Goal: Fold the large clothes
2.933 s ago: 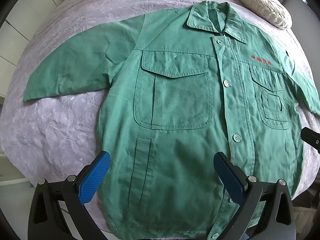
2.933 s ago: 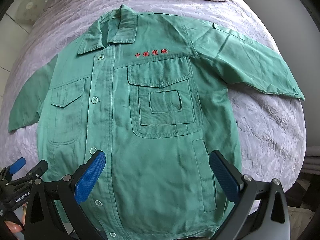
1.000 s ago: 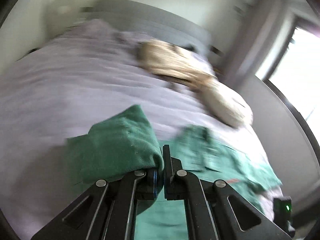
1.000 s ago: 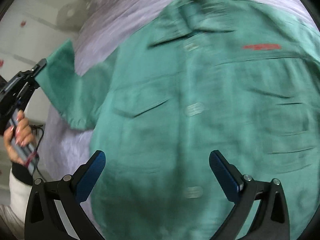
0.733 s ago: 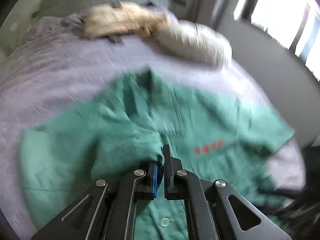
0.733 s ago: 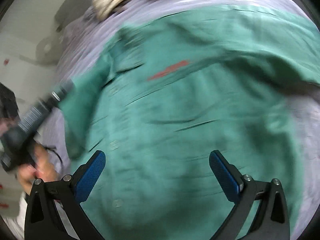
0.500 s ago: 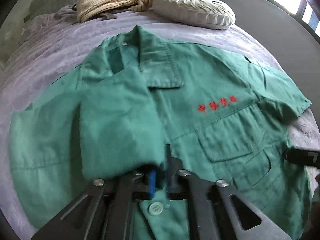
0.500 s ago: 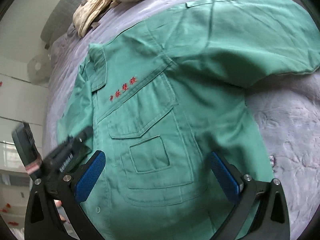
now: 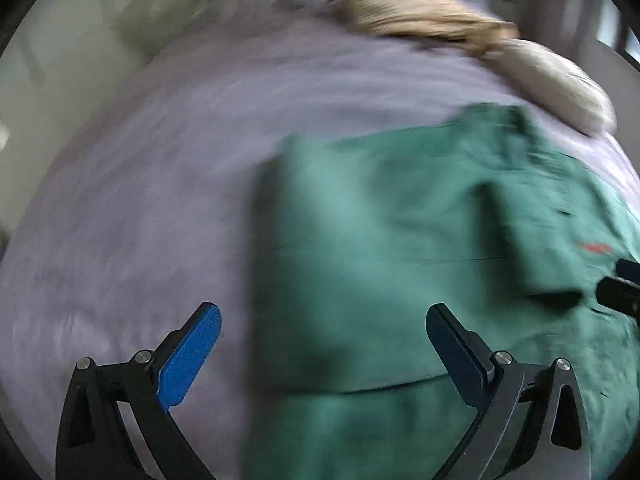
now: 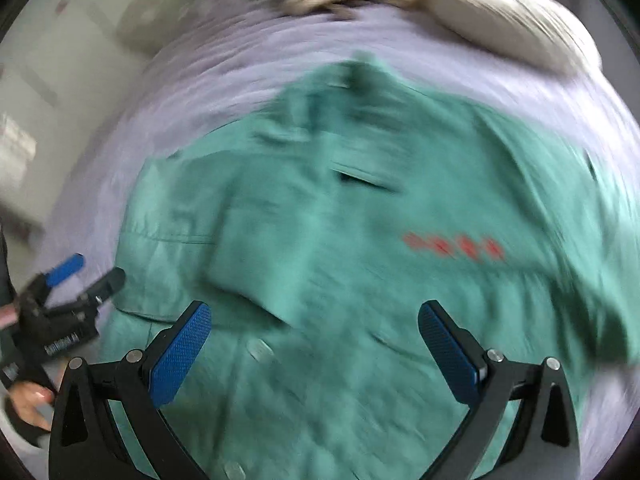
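Hovering over the near edge of the bed [image 9: 132, 184], the left gripper [image 9: 320, 344] is sitting with its blue pads [image 9: 188, 360] spread about as wide as they go. Its jaws have just been opening and there's nothing pinched between them now, only the green work shirt [image 10: 320, 240] lying below. The right gripper [image 10: 316, 344] is hanging over the shirt's front with its jaws gaping wide too, gripping nothing; in its view the left gripper is showing at the left edge with a hand [image 10: 28, 400] wrapped around its handle.

The shirt is lying face up across the near half of the bed on the lilac bedspread, collar [image 10: 360, 72] pointing toward the far end. One sleeve [image 10: 256, 248] is lying folded in across the chest on the left side, and red embroidered lettering [image 10: 452, 246] is showing on the other side of the chest. Both views are pretty smeared with motion blur, so finer detail is hard to call.

Farther back, near the far end of the bed, a cream cushion [image 9: 560, 88] and a crumpled beige cloth [image 9: 416, 16] are sitting side by side.
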Available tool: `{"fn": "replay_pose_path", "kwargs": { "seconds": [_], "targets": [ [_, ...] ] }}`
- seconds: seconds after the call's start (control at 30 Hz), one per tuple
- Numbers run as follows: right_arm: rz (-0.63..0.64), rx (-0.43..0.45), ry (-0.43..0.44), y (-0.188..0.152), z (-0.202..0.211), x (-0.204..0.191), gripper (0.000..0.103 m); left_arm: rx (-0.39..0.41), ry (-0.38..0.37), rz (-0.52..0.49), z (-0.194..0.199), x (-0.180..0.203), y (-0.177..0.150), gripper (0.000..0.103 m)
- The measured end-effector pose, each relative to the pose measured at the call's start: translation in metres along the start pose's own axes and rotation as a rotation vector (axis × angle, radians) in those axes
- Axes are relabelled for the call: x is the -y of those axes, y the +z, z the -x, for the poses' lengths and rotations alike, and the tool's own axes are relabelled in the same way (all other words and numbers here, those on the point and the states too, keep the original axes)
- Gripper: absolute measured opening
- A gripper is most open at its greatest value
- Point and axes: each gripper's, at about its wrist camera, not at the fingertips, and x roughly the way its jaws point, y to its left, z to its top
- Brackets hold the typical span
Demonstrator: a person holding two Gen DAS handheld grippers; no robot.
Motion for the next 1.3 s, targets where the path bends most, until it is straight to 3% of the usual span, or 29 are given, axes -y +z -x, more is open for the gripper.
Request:
{"fn": "replay_pose_path", "kwargs": {
  "seconds": [0.07,0.13,0.23,0.27,0.33,0.43,0.53,0.57,0.6,0.63,0.7,0.77,0.93,1.1,1.17,1.2,1.3],
  "targets": [
    [0.124,-0.005,-0.066,0.007,-0.02,-0.031,0.103,-0.031,0.028,0.093,-0.007,-0.031,-0.008,0.103],
    [0.247,-0.024,-0.196,0.004,-0.043,-0.055,0.103,-0.058,0.024,0.144,-0.012,-0.051,-0.019,0.103],
    [0.351,-0.028,-0.374,-0.001,-0.069,-0.066,0.101,-0.083,0.007,0.136,-0.023,-0.052,-0.028,0.103],
    [0.332,-0.018,-0.369,-0.004,-0.065,-0.06,0.095,-0.086,0.009,0.12,-0.028,-0.05,-0.029,0.103],
    [0.235,-0.003,-0.305,0.003,-0.054,-0.041,0.01,-0.094,0.027,0.093,-0.04,-0.045,-0.032,0.103],
    [-0.049,0.071,-0.088,0.008,-0.024,0.006,0.009,-0.104,-0.002,0.116,-0.048,-0.048,-0.032,0.103],
    [-0.318,0.092,0.112,-0.008,-0.017,0.056,0.012,-0.099,-0.022,0.122,-0.043,-0.052,-0.025,0.103],
    [-0.411,0.071,0.164,-0.017,-0.022,0.074,0.017,-0.091,-0.041,0.131,-0.038,-0.056,-0.022,0.103],
    [-0.486,0.045,0.181,-0.024,-0.027,0.087,0.042,-0.082,-0.063,0.142,-0.037,-0.059,-0.017,0.103],
    [-0.574,0.024,0.2,-0.034,-0.031,0.102,0.06,-0.075,-0.085,0.15,-0.036,-0.064,-0.011,0.103],
    [-0.685,0.067,0.318,-0.049,-0.03,0.119,0.061,-0.068,-0.074,0.14,-0.039,-0.07,0.0,0.103],
    [-0.715,0.089,0.338,-0.054,-0.029,0.123,0.064,-0.059,-0.053,0.119,-0.047,-0.067,0.015,0.103],
    [-0.709,0.073,0.32,-0.044,-0.037,0.118,0.065,-0.086,-0.098,0.089,-0.082,-0.043,0.051,0.103],
    [-0.684,0.148,0.136,-0.038,-0.004,0.123,0.065,-0.115,-0.133,0.042,-0.106,-0.026,0.079,0.103],
    [-0.695,0.18,0.137,-0.047,0.014,0.128,0.072,-0.117,-0.15,0.041,-0.111,-0.023,0.086,0.103],
    [-0.686,0.179,0.149,-0.048,0.015,0.126,0.08,-0.119,-0.158,0.043,-0.112,-0.022,0.088,0.103],
    [-0.606,0.117,0.148,-0.041,0.001,0.115,0.08,-0.133,-0.197,0.046,-0.117,-0.016,0.091,0.099]
  ]
}}
